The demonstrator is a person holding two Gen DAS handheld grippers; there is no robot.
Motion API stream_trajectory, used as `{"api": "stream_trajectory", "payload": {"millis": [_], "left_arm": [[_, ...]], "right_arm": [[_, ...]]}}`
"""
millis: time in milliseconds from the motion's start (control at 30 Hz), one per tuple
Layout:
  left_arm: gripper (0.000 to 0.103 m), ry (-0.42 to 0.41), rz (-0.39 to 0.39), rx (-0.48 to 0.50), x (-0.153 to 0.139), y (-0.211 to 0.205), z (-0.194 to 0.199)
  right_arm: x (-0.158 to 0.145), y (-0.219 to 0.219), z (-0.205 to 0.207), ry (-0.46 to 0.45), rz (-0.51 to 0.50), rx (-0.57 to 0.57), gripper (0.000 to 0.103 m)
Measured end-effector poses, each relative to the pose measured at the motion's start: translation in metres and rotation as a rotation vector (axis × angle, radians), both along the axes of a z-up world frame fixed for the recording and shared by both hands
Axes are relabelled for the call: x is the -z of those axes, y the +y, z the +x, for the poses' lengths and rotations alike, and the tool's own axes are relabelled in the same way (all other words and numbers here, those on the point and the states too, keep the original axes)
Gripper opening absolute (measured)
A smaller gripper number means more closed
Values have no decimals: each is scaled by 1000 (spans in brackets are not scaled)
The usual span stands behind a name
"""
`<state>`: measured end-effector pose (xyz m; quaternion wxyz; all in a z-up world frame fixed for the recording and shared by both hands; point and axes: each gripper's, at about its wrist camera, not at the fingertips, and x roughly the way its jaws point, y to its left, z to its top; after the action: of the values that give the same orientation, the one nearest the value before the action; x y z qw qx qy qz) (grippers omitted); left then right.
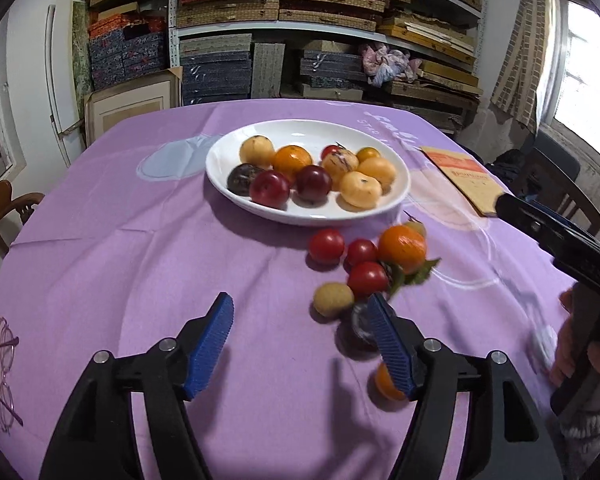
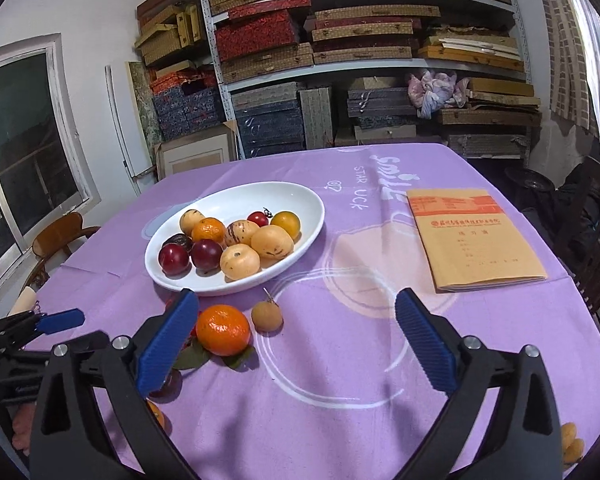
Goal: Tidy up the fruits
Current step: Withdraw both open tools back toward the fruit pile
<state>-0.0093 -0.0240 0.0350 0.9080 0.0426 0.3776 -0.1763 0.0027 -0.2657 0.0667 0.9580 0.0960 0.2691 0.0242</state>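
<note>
Fingers (image 1: 224, 316) of both grippers gape wide, empty; the left's right finger hides a dark plum (image 1: 358, 330).

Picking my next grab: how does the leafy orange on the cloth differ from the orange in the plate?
The leafy orange lies loose on the purple cloth with green leaves attached and open space on its right; the plate orange shows no leaves and sits wedged among other fruit in the white plate. Both are round, bright orange citrus of similar kind.
</note>
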Motion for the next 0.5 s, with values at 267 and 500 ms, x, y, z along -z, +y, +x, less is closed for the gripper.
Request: {"api": "stream_trajectory", "payload": {"millis": [267, 500], "left_arm": [[72, 35, 35, 84, 17, -35, -23], [72, 118, 24, 98, 39, -45, -15]], "right_arm": [[9, -19, -2, 9, 70, 34, 99], [13, -28, 2, 34, 119, 48, 99]]}}
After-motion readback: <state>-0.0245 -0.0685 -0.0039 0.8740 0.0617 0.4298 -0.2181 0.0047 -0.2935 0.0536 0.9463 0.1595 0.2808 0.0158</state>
